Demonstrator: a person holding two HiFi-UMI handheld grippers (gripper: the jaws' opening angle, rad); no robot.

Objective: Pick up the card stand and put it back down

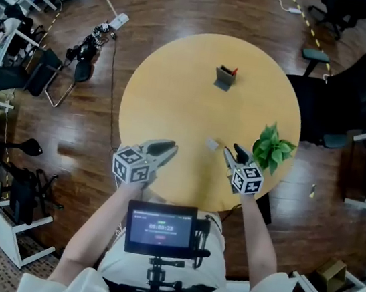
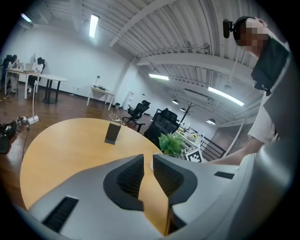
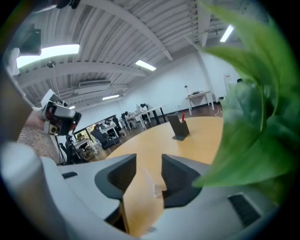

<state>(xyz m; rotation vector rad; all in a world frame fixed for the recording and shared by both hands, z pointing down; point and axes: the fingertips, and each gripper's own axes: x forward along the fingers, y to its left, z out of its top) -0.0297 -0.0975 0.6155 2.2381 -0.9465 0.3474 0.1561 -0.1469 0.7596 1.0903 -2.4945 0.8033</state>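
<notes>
The card stand [image 1: 212, 143] is a small clear plastic piece resting on the round wooden table [image 1: 178, 80], just left of my right gripper [image 1: 231, 151]. In the right gripper view it shows faintly in the gap between the jaws [image 3: 152, 185], with the pads clear of it. That gripper [image 3: 149, 176] is open and hangs above the table beside the plant. My left gripper [image 1: 163, 151] hovers over the table's near left part. Its jaws [image 2: 147, 168] stand a narrow gap apart with only the tabletop between them.
A green potted plant [image 1: 272, 146] stands right beside the right gripper and fills the right of its view [image 3: 253, 117]. A grey holder with a red pen [image 1: 224, 77] stands at the table's far middle. Black office chairs [image 1: 352, 98] ring the far right.
</notes>
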